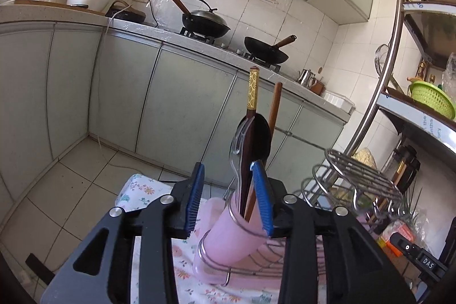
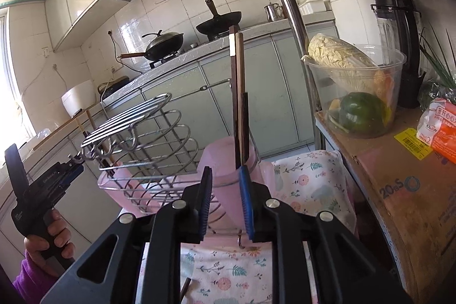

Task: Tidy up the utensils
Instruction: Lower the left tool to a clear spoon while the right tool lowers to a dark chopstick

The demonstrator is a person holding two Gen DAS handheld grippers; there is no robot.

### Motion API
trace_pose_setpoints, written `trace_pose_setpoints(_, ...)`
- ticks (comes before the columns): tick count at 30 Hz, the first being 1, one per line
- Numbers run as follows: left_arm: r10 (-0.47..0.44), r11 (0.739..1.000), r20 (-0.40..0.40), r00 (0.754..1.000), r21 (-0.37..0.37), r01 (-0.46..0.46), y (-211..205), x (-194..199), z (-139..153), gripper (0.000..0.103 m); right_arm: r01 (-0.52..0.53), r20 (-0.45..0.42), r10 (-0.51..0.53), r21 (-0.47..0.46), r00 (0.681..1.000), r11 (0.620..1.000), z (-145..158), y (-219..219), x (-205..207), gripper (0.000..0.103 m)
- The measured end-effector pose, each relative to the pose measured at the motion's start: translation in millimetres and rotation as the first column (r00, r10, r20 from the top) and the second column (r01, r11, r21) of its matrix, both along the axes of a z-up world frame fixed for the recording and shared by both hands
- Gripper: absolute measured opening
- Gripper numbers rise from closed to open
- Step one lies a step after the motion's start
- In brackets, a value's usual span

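Both the left gripper point(image 1: 228, 200) and right gripper point(image 2: 226, 201) are held released before the pink holder point(image 1: 228, 241), crowded by chopsticks point(image 1: 252, 93), beside the wire rack point(image 2: 142, 138).

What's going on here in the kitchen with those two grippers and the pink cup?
A person is sorting utensils with two handheld grippers. The pink cup in the wire rack already holds chopsticks, a fork and a dark spoon. Both the left gripper and right gripper hover open near the cup, holding nothing.
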State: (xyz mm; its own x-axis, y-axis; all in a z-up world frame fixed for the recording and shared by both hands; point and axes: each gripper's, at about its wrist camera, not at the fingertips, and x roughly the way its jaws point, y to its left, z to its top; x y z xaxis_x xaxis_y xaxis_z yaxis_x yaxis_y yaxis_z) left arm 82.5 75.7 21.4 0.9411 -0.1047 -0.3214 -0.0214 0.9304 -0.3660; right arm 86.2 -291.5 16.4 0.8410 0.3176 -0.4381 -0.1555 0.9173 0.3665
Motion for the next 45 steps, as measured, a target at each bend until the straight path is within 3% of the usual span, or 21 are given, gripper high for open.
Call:
trace_pose_setpoints(9,-0.071,0.995,-0.152,0.986,0.064,0.082,-14.7,-36.2,-20.7,0.036,-0.071,-0.172,0.073,0.018,0.982,0.997,-33.2,14.2,-18.8,0.019)
trace_pose_setpoints(13,-0.154,0.98,-0.275,0.949,0.083,0.183,-26.7,-46.9,-39.2,0.036,-0.121,-0.256,0.12,0.012,0.959,0.993,-51.7,28.3,-23.3,0.018)
trace_pose_setpoints(18,-0.263,0.94,-0.461,0.847,0.076,0.333,-47.3,-47.6,-69.3,0.036,-0.181,-0.367,0.208,0.108,0.907,0.978,-75.8,40.7,-23.8,0.019)
trace_pose_setpoints(20,-0.296,0.923,-0.527,0.796,0.055,0.38,-54.6,-45.0,-82.0,0.036,-0.19,-0.39,0.231,0.141,0.892,0.972,-81.6,42.4,-25.1,0.019)
trace_pose_setpoints(24,-0.333,0.904,-0.638,0.694,-0.007,0.427,-64.9,-35.1,-107.6,0.035,-0.196,-0.398,0.247,0.164,0.884,0.967,-85.5,43.2,-30.4,0.019)
trace_pose_setpoints(28,-0.332,0.899,-0.703,0.629,-0.033,0.437,-71.2,-27.1,-125.4,0.035,-0.201,-0.406,0.262,0.188,0.875,0.961,-88.3,40.6,-31.1,0.019)
trace_pose_setpoints(31,-0.341,0.892,-0.729,0.594,-0.052,0.448,-75.8,-22.6,-132.9,0.035,-0.211,-0.404,0.274,0.194,0.873,0.958,-90.2,40.7,-30.7,0.019)
trace_pose_setpoints(33,-0.336,0.888,-0.744,0.578,-0.044,0.459,-80.1,-21.0,-136.0,0.025,-0.215,-0.41,0.278,0.194,0.868,0.957,-91.8,42.2,-30.1,0.019)
trace_pose_setpoints(36,-0.33,0.881,-0.776,0.537,-0.049,0.47,-86.8,-18.0,-144.0,0.02,-0.225,-0.421,0.291,0.202,0.859,0.953,-95.0,44.4,-29.0,0.019)
trace_pose_setpoints(40,-0.312,0.88,-0.784,0.536,-0.026,0.474,-91.8,-15.8,-148.1,0.005,-0.234,-0.431,0.307,0.215,0.848,0.948,-99.1,46.9,-25.7,0.019)
trace_pose_setpoints(45,-0.343,0.879,-0.758,0.555,-0.05,0.474,-91.0,-17.1,-143.7,0.001,-0.249,-0.456,0.333,0.235,0.825,0.94,-104.4,54.2,-17.1,0.019)
